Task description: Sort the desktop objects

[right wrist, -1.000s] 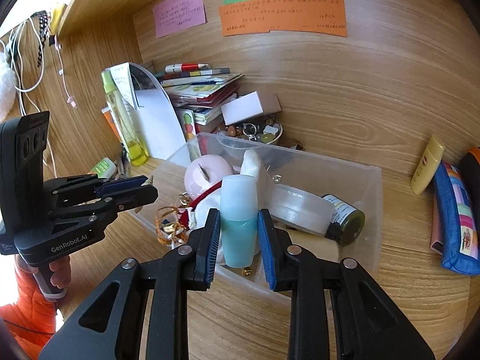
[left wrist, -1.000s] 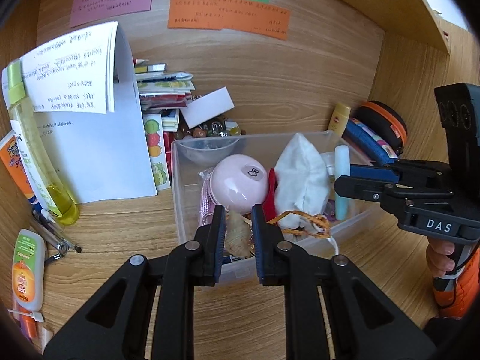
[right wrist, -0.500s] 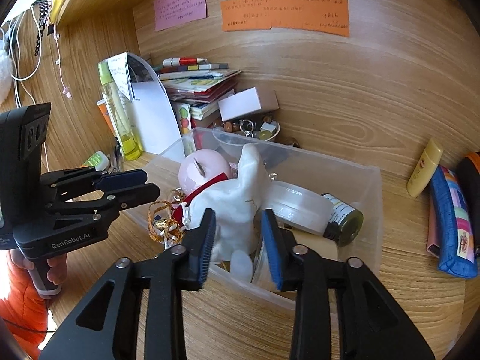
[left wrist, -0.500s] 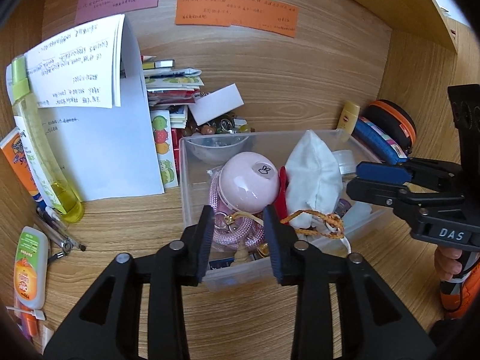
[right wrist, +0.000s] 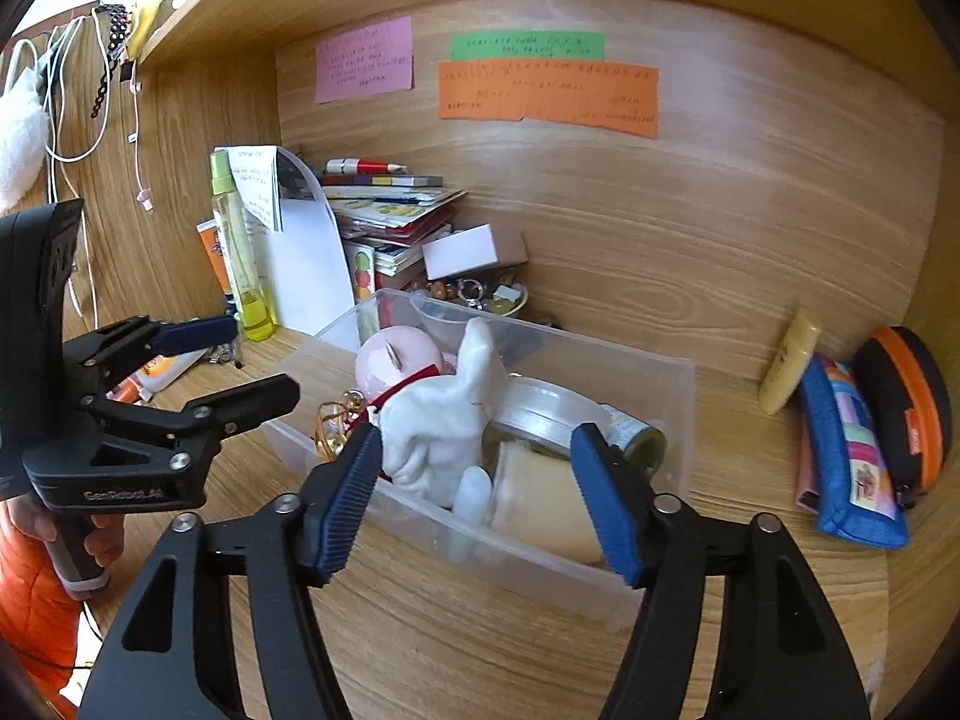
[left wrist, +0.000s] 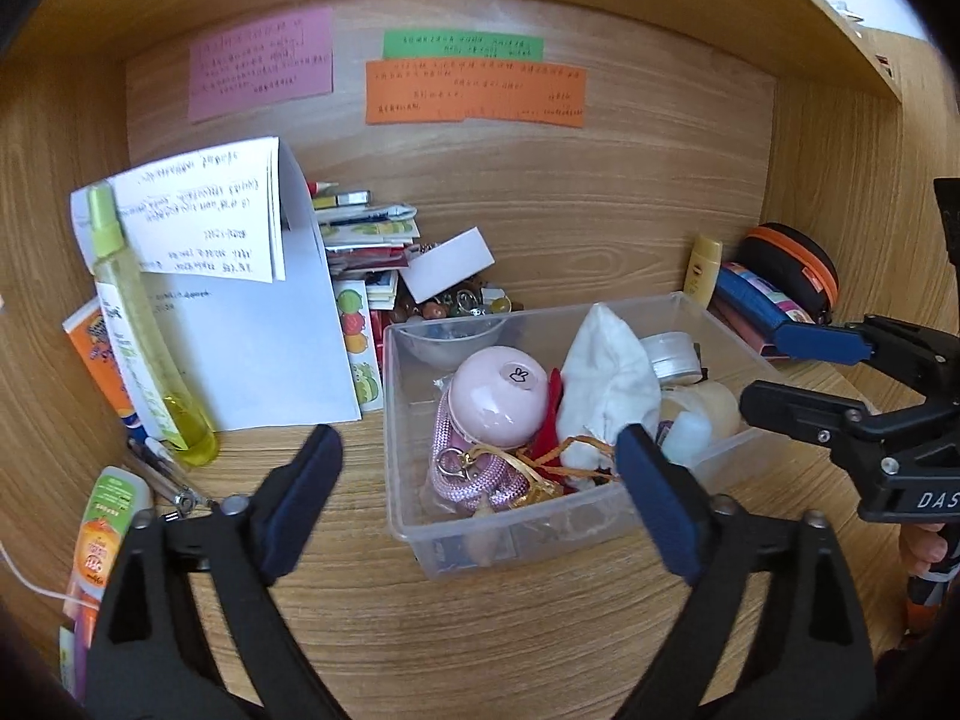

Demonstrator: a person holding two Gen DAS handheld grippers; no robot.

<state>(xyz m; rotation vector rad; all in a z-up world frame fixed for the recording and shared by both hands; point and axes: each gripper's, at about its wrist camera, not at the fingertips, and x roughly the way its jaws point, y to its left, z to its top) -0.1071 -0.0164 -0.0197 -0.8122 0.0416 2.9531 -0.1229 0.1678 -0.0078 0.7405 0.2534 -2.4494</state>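
A clear plastic bin on the wooden desk holds a pink round case, a white plush toy, a pink cord, a tape roll and a pale blue bottle lying on its side. My left gripper hovers just in front of the bin's near wall, its jaws opening wide and gripping nothing. My right gripper hangs over the bin's other long side. Its jaws are opening too, with the plush and bottle below them untouched. Each gripper shows in the other's view: right gripper, left gripper.
A yellow spray bottle and white papers stand at the left, with pens and an orange tube beside them. Stacked books sit behind the bin. At the right lie a yellow tube, blue pencil case and black-orange pouch.
Both grippers went from nearly shut to wide open and drew back from the bin. The pale blue bottle left the right gripper's pads and now lies in the bin.
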